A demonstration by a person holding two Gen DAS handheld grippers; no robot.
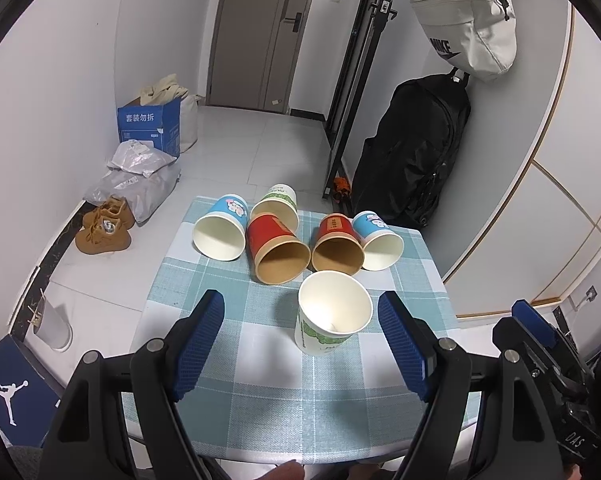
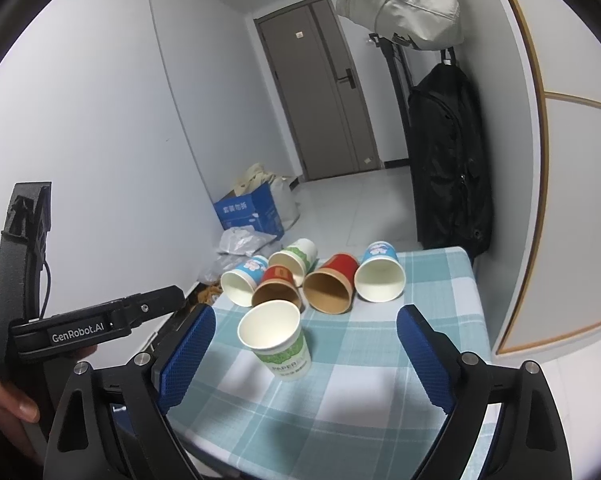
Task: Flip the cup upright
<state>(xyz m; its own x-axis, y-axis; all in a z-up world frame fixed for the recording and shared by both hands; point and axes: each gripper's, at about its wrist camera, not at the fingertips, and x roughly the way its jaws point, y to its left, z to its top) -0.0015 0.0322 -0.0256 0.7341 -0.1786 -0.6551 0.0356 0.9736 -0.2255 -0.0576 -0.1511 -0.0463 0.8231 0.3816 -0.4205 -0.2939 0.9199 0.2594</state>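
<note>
A white cup with green print point(image 1: 331, 322) stands upright on the checked tablecloth point(image 1: 260, 380); it also shows in the right wrist view point(image 2: 278, 338). Behind it several cups lie on their sides, mouths toward me: a blue one point(image 1: 221, 229), a green one point(image 1: 278, 202), two red ones point(image 1: 275, 250) point(image 1: 337, 246) and another blue one point(image 1: 376, 240). My left gripper point(image 1: 300, 344) is open and empty, the upright cup between its fingers' line of sight. My right gripper point(image 2: 304, 360) is open and empty, just short of the upright cup.
The small table point(image 2: 440, 276) stands by a white wall. On the floor left are brown shoes point(image 1: 104, 226), plastic bags point(image 1: 140, 176) and a blue box point(image 1: 150, 126). A black backpack point(image 1: 416, 152) and a white bag point(image 1: 468, 28) hang at the right.
</note>
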